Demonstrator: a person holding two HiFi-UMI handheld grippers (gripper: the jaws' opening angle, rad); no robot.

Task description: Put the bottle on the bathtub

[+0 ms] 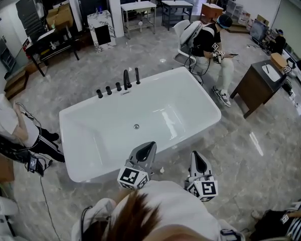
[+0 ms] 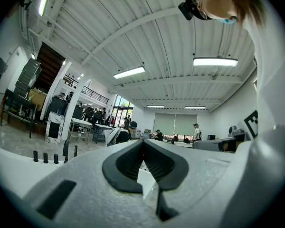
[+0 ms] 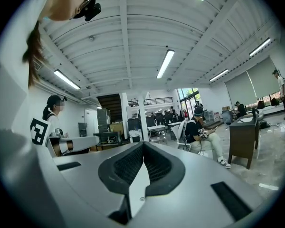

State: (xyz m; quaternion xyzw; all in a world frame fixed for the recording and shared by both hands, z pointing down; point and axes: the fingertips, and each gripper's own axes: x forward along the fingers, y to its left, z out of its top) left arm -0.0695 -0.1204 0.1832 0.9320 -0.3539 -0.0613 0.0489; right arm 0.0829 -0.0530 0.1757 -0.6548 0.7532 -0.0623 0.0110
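The white bathtub [image 1: 90,167] stands in the middle of the head view, with black tap fittings [image 1: 118,86] along its far rim. I see no bottle in any view. My left gripper [image 1: 149,146] hangs over the tub's near rim, shut and empty. My right gripper [image 1: 197,155] is just right of it, beyond the tub's near right corner, also shut with nothing in it. In the left gripper view the jaws of the left gripper [image 2: 143,142] meet, and the tap fittings [image 2: 65,150] show at left. In the right gripper view the right gripper [image 3: 143,144] is shut too.
A person sits on a chair [image 1: 214,44] past the tub's far right, beside a wooden desk [image 1: 257,86]. Another person [image 1: 12,127] sits on the floor at left. A small white object [image 1: 162,169] lies on the floor between my grippers. Tables [image 1: 138,6] stand at the back.
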